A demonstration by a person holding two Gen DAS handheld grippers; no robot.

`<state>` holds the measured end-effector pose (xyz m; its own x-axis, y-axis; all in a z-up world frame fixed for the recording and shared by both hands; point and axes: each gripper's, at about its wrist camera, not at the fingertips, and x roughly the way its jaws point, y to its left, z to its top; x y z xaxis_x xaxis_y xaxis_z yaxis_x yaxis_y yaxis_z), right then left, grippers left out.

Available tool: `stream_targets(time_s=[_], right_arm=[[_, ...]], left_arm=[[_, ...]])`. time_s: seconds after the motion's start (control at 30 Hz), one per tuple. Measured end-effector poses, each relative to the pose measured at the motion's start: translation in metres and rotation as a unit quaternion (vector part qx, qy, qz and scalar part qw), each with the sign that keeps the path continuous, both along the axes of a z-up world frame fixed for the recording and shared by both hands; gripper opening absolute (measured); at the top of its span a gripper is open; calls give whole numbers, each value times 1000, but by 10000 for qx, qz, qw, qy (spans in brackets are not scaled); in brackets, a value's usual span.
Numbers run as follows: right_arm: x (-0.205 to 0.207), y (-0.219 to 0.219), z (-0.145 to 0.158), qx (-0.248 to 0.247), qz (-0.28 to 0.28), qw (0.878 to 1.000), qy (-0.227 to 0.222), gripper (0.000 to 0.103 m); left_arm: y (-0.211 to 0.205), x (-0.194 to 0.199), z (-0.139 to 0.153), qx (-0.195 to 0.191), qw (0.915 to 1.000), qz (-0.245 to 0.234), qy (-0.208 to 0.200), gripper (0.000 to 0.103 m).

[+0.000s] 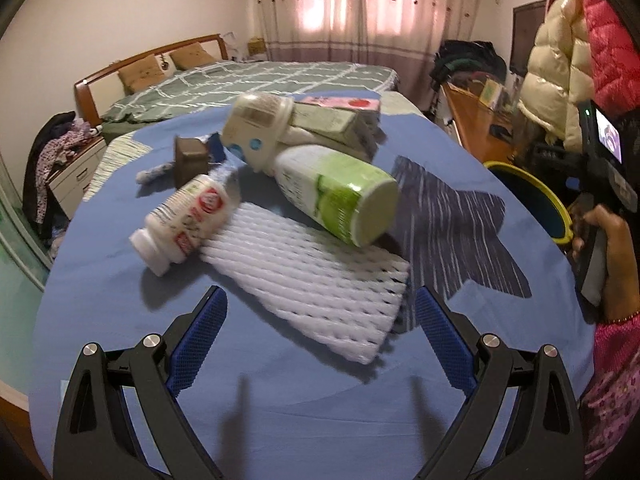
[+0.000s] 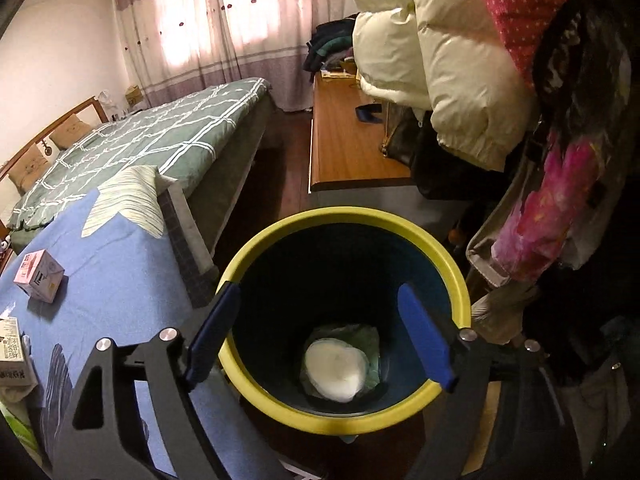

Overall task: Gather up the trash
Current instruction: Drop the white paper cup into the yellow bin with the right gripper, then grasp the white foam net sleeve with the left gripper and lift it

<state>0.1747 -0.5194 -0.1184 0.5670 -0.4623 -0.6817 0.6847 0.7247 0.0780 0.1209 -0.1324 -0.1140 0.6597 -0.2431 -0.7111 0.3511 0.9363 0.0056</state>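
In the left wrist view, trash lies on a blue cloth [image 1: 120,300]: a white foam net sleeve [image 1: 312,276], a small white bottle with a red label [image 1: 186,220], a green-and-white bottle [image 1: 340,196], a cream bottle [image 1: 256,132], cartons [image 1: 336,120] and a small brown box [image 1: 191,156]. My left gripper [image 1: 320,316] is open, its fingers on either side of the near end of the foam sleeve. My right gripper [image 2: 320,332] is open and empty above the yellow-rimmed bin [image 2: 456,276], which holds a white item [image 2: 336,372] and green wrapping.
The bin [image 1: 528,196] stands off the table's right edge. A pink carton [image 2: 40,276] and another carton [image 2: 12,352] lie on the cloth. A green bed [image 2: 140,140], a wooden desk [image 2: 348,152] and hanging jackets [image 2: 440,60] surround the table.
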Motion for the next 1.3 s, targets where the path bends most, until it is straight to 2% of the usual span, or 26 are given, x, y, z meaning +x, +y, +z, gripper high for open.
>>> stream_targets(time_s=[0.33,0.67,0.83,0.9,1.1,1.17,1.27,1.3], right_arm=[[-1,-1,1,44,78,9999,-79,79],[0,-3,0,135,178,9997,-113,79],[0,-3,-1,157,209,9996,-130,79],[0,-3,-1,162,209,9996,-129,79],[0,-2,0,176,237,9994,-157,79],[0,-2,0,191,246,9994,-173,79],[-1,-2,1,214,253,9992,-201,79],[-1,-2,1,225,256,9992,-208,79]], left_arm=[[-14,13,-20,138,9995,-45,278,93],[-18,37,-24,70,9987,248,433,93],[-22,42,-27,249,9981,272,503,93],[-24,42,-28,283,9980,266,494,90],[-24,41,-27,325,9983,270,412,70],[-21,40,-25,326,9984,293,353,53],[-15,37,-22,234,9987,291,361,37],[-11,36,-19,149,9988,280,377,36]])
